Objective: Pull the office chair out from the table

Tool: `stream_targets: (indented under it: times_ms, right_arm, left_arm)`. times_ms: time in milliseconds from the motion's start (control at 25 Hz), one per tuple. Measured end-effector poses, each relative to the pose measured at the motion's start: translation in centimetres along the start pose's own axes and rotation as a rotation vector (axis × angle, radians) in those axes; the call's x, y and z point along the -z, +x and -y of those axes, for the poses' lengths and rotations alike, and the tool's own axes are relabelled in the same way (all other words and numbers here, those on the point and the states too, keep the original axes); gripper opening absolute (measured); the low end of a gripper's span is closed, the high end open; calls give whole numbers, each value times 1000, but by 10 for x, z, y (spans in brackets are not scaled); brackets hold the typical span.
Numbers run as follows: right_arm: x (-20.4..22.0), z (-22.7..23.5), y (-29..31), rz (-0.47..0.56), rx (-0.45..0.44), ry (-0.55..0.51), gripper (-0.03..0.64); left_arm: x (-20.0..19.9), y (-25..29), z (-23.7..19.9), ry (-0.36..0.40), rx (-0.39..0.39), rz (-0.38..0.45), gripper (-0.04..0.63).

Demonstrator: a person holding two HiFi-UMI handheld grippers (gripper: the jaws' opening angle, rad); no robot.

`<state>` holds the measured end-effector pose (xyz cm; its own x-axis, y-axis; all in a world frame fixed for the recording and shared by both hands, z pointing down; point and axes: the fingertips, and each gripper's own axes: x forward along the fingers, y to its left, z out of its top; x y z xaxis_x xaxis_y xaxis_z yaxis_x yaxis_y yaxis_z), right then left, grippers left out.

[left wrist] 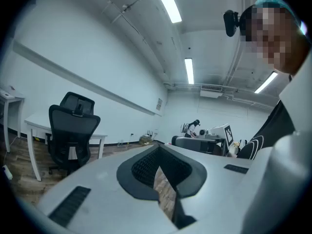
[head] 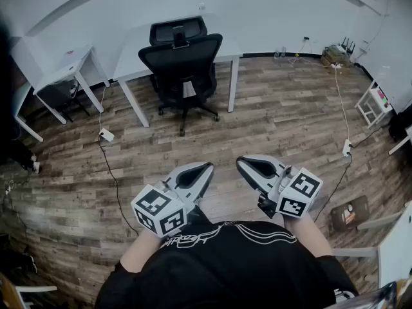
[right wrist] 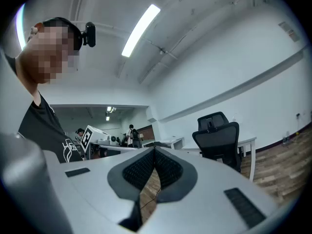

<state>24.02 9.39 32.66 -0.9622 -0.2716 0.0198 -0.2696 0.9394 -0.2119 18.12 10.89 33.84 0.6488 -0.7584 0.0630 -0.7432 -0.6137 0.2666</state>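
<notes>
A black office chair point(head: 181, 66) with a headrest stands tucked under a white table point(head: 132, 63) against the far wall. The chair also shows at the left of the left gripper view point(left wrist: 70, 130) and at the right of the right gripper view point(right wrist: 218, 139). My left gripper point(head: 205, 167) and right gripper point(head: 241, 163) hover close to my body, well short of the chair, both shut and holding nothing. They tilt toward each other over the wooden floor.
A second white desk point(head: 64, 69) stands at the left. Power strips point(head: 106, 135) with cables lie on the floor left of the chair and at the right point(head: 346, 148). A small white shelf point(head: 374, 102) and other furniture edges sit at the right.
</notes>
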Motion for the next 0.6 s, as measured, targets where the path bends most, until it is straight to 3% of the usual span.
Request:
stream_targets:
  times_ms: [280, 600]
  right_arm:
    - [1, 14, 19, 0, -10, 12, 35]
    - [2, 47, 64, 3, -1, 70, 35]
  left_arm:
    - [-5, 4, -21, 5, -17, -4, 6]
    - [-11, 9, -76, 16, -66, -17, 6]
